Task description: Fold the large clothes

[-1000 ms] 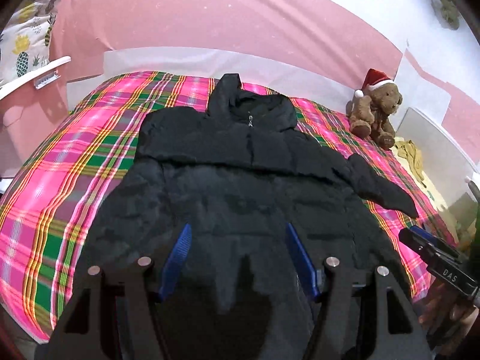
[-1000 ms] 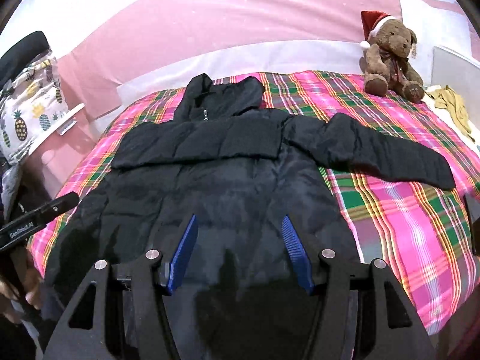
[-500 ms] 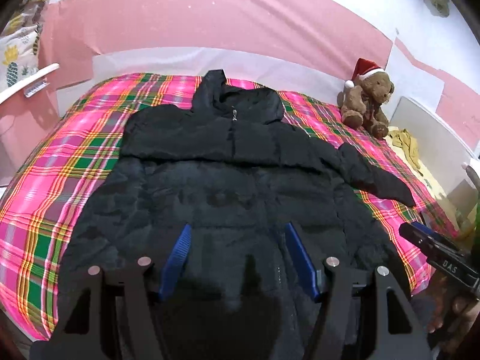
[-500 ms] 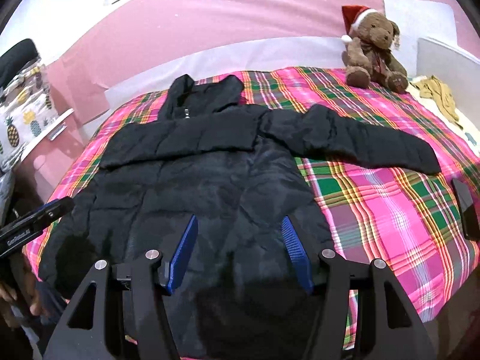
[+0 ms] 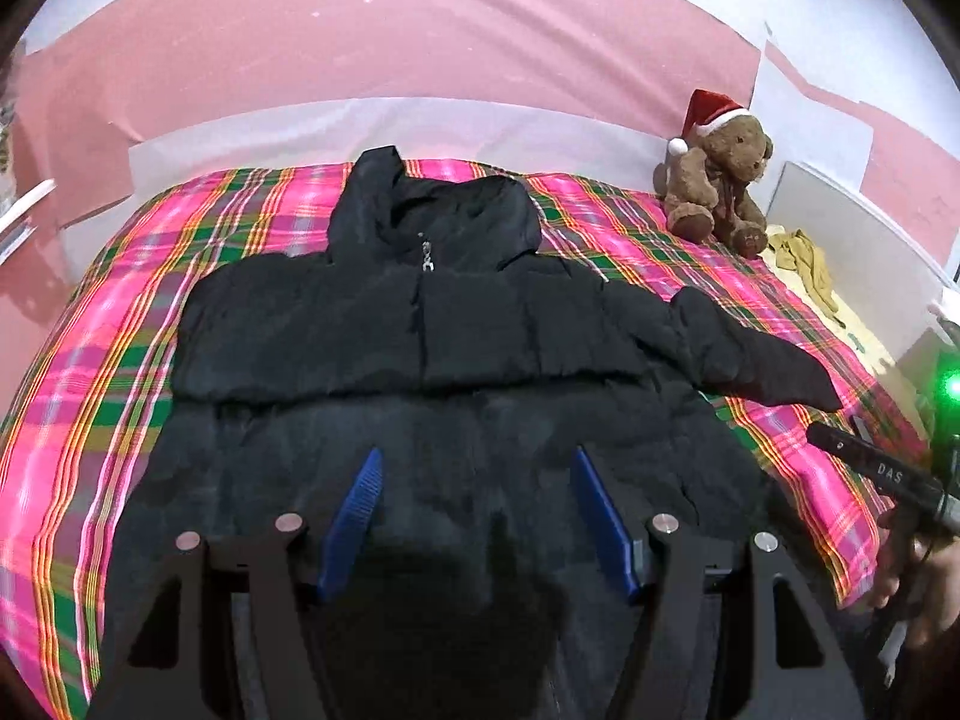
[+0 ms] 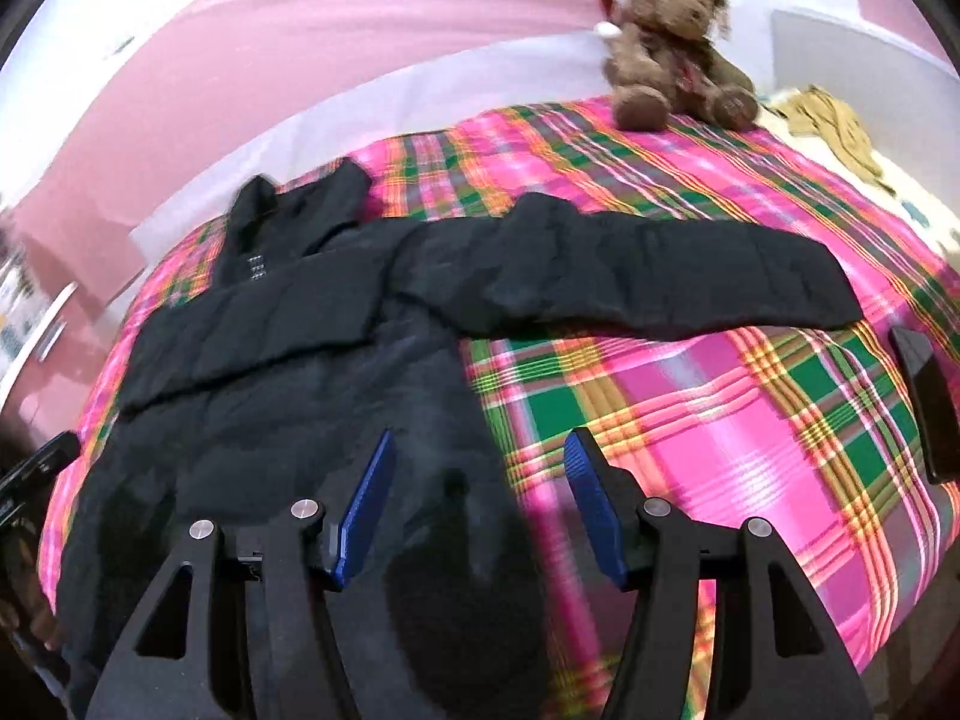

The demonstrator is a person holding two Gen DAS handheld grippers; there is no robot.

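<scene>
A black hooded puffer jacket lies flat, front up, on a pink plaid bed. Its left sleeve is folded across the chest. Its right sleeve stretches out sideways over the bedspread. My left gripper is open and empty above the jacket's lower middle. My right gripper is open and empty above the jacket's right hem edge, where black cloth meets the plaid. The right gripper's body also shows at the right edge of the left wrist view.
A brown teddy bear in a Santa hat sits at the bed's far right corner. Yellow cloth lies beside it. A dark phone lies on the bed's right edge. A pink wall stands behind the bed.
Both grippers have shifted to the right. The right gripper has swung from over the jacket's middle to its right edge, bringing the stretched sleeve and the bear closer in view. Both stay open.
</scene>
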